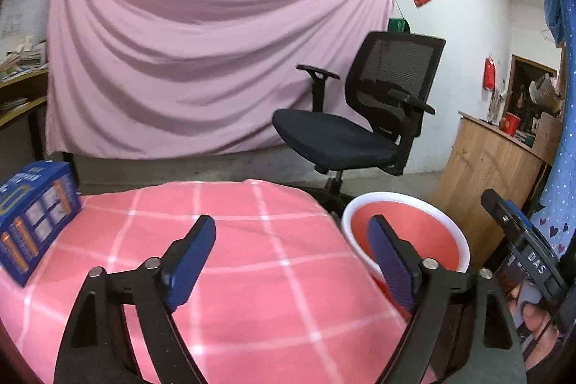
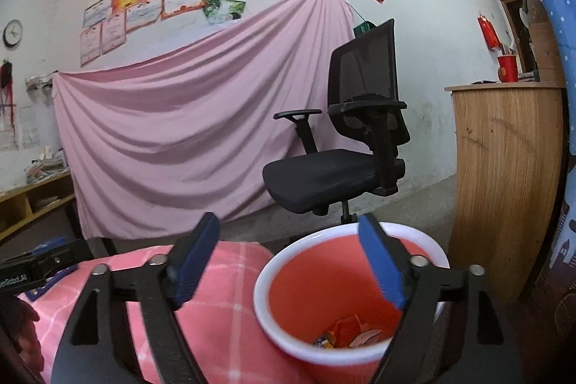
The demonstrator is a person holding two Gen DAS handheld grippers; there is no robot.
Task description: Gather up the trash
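Both hand-held grippers, left [image 1: 295,251] and right [image 2: 291,254], wide open, nothing held. Trash [image 2: 347,335] at bottom of bin [image 2: 264,306], beside the worktop [image 1: 252,276]. Drop step apparently done (judging by wrappers inside). Next: find remaining trash; only a box [image 1: 34,215] on the cloth.

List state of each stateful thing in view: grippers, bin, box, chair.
left gripper: open, empty
right gripper: open, empty, above bin
bin: upright, wrappers at bottom
wrappers: inside bin
blue box: closed, on checked cloth
office chair: unoccupied
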